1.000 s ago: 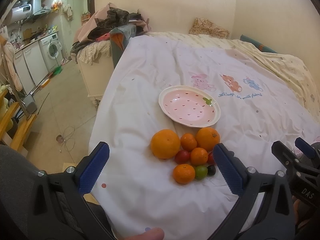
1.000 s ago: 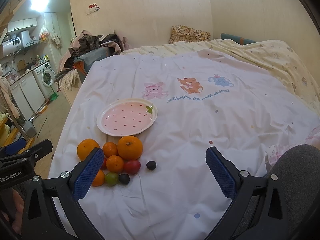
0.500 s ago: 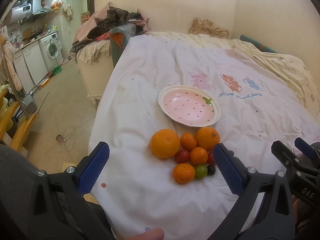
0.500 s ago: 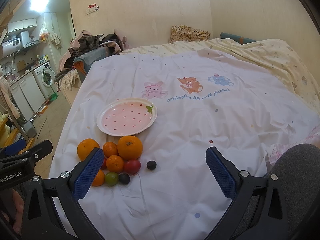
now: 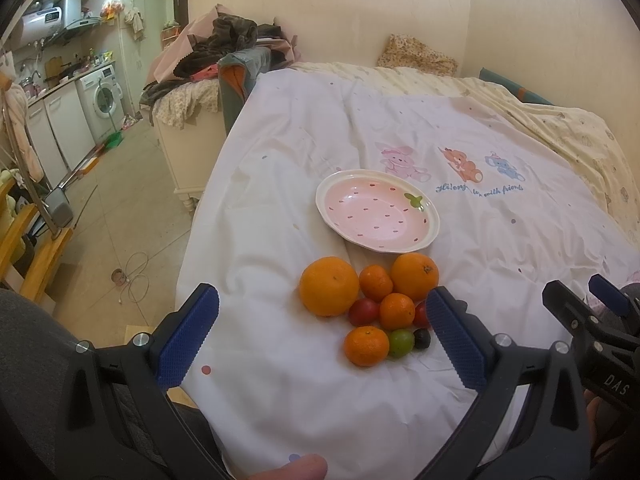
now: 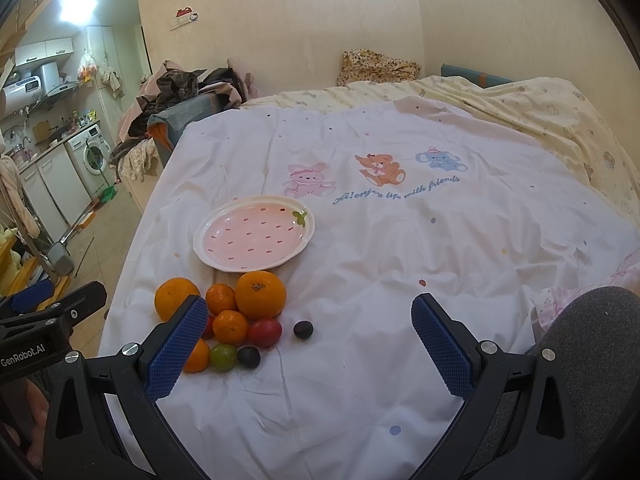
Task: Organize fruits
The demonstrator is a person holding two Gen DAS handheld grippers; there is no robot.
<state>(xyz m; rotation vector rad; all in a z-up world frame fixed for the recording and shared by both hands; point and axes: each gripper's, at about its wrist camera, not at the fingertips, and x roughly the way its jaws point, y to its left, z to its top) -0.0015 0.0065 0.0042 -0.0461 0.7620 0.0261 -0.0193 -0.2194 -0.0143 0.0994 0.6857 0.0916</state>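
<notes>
Ten or so small fruits lie bunched on the white cartoon-printed bedsheet (image 6: 400,264), just on the near side of the pink strawberry-patterned ceramic plate (image 5: 340,184), which holds nothing yet. Closest to the plate sit two large oranges (image 5: 329,286) (image 5: 414,276) with a small tangerine (image 5: 375,282) between them; nearer the person come more tangerines, red tomatoes (image 6: 264,332), a green one (image 5: 401,342) and dark round grapes, one of them (image 6: 303,329) apart from the pile on its right. The cluster touching itself this way suggests it was laid out as a starting heap, with the plate placed beside it as the likely destination.

The left gripper (image 5: 320,340) hovers over the near edge of the heap, blue ribbed fingers (image 5: 188,334) spread wide and empty. The right gripper (image 6: 310,346) hangs likewise agape, holding nothing, framing the stray grape. Sorting appears not yet begun; the round fruit may roll on soft fabric.
</notes>
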